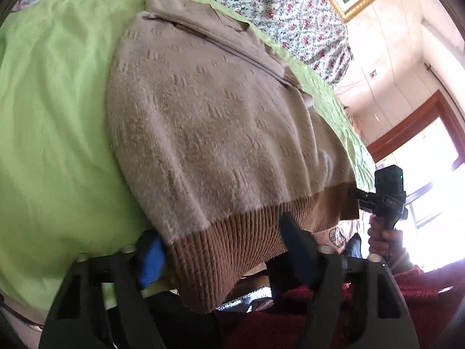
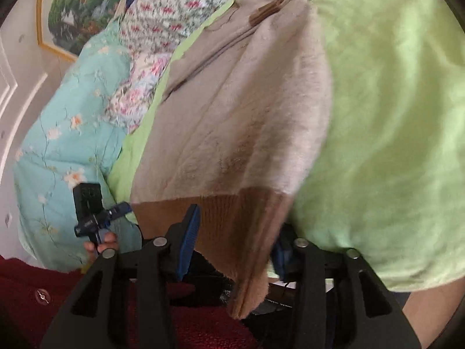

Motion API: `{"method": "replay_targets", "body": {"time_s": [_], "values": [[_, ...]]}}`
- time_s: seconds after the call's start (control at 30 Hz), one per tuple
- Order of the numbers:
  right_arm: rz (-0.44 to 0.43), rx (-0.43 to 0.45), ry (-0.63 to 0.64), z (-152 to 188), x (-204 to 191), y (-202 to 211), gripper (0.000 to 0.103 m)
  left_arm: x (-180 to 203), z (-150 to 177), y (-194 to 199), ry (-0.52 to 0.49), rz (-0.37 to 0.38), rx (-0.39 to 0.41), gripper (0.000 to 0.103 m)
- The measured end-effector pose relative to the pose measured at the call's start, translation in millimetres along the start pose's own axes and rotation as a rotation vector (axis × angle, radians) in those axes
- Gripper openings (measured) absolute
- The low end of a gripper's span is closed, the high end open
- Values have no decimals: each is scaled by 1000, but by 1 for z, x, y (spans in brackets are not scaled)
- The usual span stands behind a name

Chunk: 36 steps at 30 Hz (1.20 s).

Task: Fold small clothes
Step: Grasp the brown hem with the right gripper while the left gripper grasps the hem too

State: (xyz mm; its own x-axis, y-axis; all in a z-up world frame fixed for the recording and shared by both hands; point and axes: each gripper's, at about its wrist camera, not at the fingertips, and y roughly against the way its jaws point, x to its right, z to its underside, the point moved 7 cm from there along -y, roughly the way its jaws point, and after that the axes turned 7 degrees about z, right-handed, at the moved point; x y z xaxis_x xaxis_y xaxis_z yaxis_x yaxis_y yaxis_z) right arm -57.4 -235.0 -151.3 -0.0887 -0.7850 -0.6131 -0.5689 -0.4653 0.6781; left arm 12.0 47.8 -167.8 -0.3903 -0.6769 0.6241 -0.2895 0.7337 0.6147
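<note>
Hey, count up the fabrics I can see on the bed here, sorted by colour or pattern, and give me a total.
Tan sweater: 1
Green sheet: 1
Rose-print cloth: 1
Pale blue flowered quilt: 1
Total: 4

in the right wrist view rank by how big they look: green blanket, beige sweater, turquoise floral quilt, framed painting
1. green blanket
2. beige sweater, close behind, and nearer the camera in part
3. turquoise floral quilt
4. framed painting
</note>
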Motion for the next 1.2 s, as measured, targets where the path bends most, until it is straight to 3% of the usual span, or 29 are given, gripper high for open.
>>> {"method": "replay_targets", "body": {"time_s": [0.07, 0.13, 0.33, 0.47, 0.6, 0.77, 0.93, 1.2], "values": [[30, 5, 5, 0, 4, 2, 8, -3, 0, -4, -13, -21, -6, 29], [24, 22, 9, -3, 3, 10, 8, -6, 2, -5, -6, -15, -26, 13], [21, 44, 15, -5, 6, 31, 8, -3, 6, 5, -27, -29, 18, 11], [-54, 98, 4, -14, -5, 45, 8, 13, -14, 37, -10, 31, 139, 10], [-138, 205, -17, -45, -18, 68, 8, 29, -46, 63, -42, 32, 231, 10], [-157, 316, 21, -102, -40, 84, 8, 56, -108, 77, -115, 19, 334, 10], [-112, 382, 53, -179, -49, 72, 8, 63, -201, 67, -178, -22, 407, 10], [20, 408, 21, -312, -20, 18, 8, 21, -332, 4, -121, -89, 393, 10]]}}
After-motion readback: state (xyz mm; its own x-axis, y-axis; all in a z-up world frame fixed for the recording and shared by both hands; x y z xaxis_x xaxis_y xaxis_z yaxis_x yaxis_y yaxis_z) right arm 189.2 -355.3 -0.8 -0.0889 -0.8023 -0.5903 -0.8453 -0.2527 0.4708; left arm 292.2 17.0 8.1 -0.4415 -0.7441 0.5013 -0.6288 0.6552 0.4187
